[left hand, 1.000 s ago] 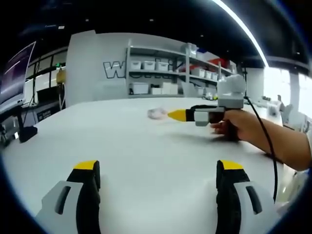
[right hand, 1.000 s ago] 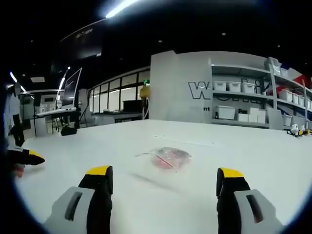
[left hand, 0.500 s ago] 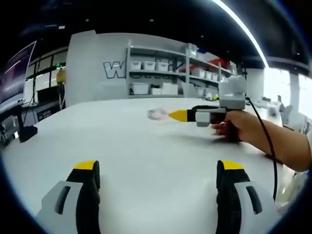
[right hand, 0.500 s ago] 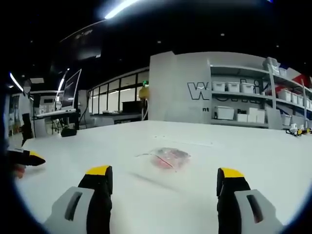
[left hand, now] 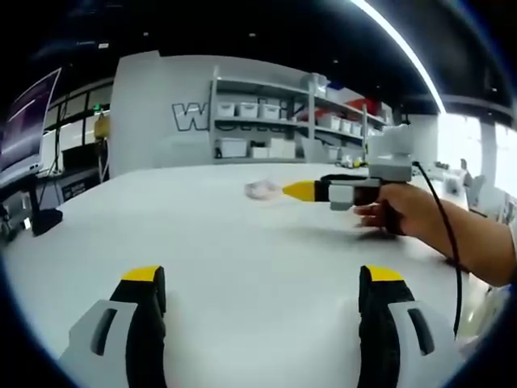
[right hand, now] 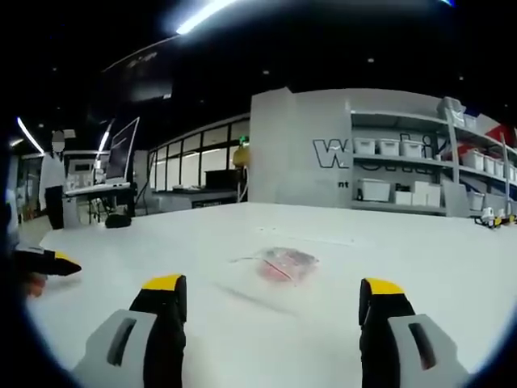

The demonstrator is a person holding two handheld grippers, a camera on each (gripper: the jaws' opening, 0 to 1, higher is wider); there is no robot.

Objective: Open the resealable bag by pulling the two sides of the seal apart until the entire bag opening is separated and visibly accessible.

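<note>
Right gripper view: one resealable bag (right hand: pixel 284 263), table (right hand: pixel 420 259).

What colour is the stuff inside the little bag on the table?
Reddish pink, inside the clear resealable bag lying on the white table; the right gripper view shows it best.

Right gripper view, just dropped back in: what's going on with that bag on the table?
A person holds a gripper in each hand over a white table. The resealable bag lies flat on it, untouched, with something reddish inside; whether its seal is shut is too small to tell. The right gripper is open and aimed at the bag, short of it. The left gripper is open too, farther off.
</note>
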